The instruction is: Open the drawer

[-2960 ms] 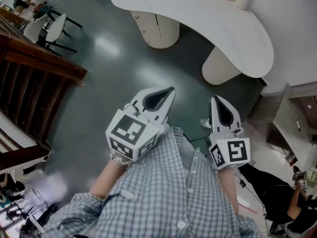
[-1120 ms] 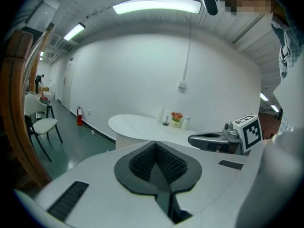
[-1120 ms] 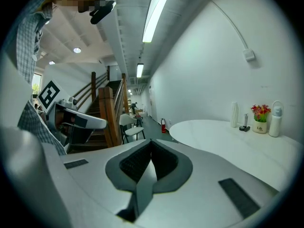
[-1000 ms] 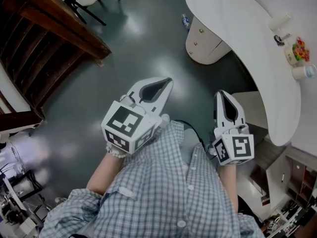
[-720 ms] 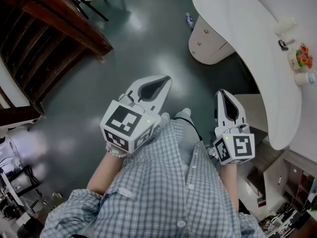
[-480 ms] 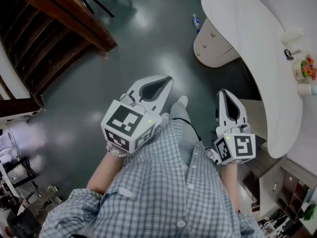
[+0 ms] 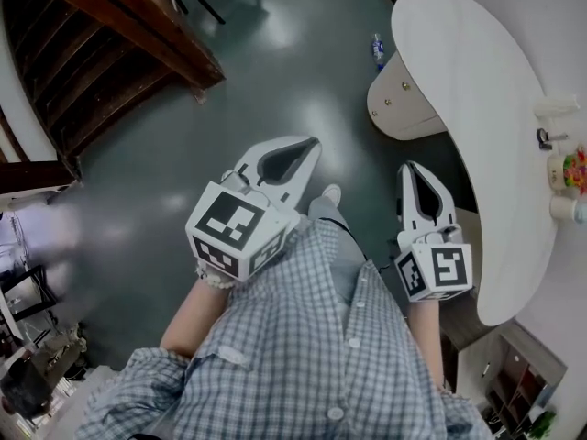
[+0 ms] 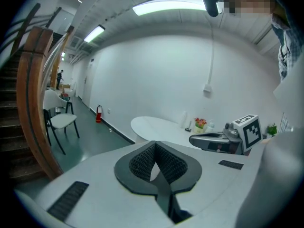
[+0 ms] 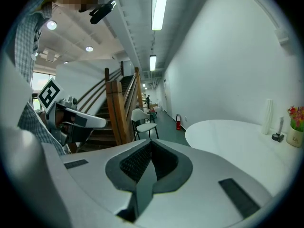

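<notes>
Both grippers are held in front of the person's checked shirt, above the dark green floor (image 7: 275,81). My left gripper (image 7: 307,145) is shut with nothing in it; its pads meet in the left gripper view (image 8: 154,148). My right gripper (image 7: 410,168) is also shut and empty, and its jaws close together in the right gripper view (image 9: 151,146). A rounded cream pedestal (image 7: 404,108) with small knobs stands under the far end of the white curved table (image 7: 477,90), ahead and to the right, well apart from both grippers.
A wooden staircase (image 7: 110,44) runs along the upper left. Cups and small items (image 7: 569,168) sit on the table's right edge. A bottle (image 7: 377,49) lies on the floor by the pedestal. An open shelf unit (image 7: 504,379) is at the lower right. A chair (image 8: 59,122) stands by the stairs.
The person has walked on: the table and pedestal have slid right and down in the head view, the staircase up and left. Both grippers keep their shut pose before the body.
</notes>
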A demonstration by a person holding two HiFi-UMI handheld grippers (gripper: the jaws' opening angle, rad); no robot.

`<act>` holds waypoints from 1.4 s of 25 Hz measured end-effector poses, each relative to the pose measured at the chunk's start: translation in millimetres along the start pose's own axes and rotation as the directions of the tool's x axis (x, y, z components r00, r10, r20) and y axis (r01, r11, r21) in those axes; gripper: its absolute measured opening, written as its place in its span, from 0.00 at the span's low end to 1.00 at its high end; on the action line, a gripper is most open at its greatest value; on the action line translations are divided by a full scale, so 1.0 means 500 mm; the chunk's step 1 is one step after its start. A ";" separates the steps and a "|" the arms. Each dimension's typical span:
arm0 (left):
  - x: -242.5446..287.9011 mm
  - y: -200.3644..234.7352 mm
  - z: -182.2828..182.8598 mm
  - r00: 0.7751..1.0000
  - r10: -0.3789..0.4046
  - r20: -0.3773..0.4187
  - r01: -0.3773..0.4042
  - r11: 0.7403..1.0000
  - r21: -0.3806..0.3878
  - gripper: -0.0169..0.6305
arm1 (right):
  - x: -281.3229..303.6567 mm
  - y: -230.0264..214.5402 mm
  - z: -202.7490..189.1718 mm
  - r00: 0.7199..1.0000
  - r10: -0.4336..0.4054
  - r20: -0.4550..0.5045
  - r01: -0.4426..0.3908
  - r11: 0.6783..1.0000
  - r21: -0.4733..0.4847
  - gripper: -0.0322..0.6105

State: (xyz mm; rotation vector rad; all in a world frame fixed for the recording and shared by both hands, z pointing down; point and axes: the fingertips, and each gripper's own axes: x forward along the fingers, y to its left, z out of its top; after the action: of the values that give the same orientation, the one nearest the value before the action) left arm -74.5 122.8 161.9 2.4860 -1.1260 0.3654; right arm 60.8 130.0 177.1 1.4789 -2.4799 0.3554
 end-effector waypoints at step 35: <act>0.307 0.024 0.119 0.997 -0.062 -0.046 0.064 0.997 0.043 0.03 | 0.125 -0.264 0.035 0.999 -0.052 -0.010 0.053 0.997 0.054 0.06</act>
State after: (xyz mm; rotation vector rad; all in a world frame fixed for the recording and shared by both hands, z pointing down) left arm 19.8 -12.5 170.9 2.5315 -1.0305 0.4302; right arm 147.1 12.0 192.0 1.5569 -2.4382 0.4209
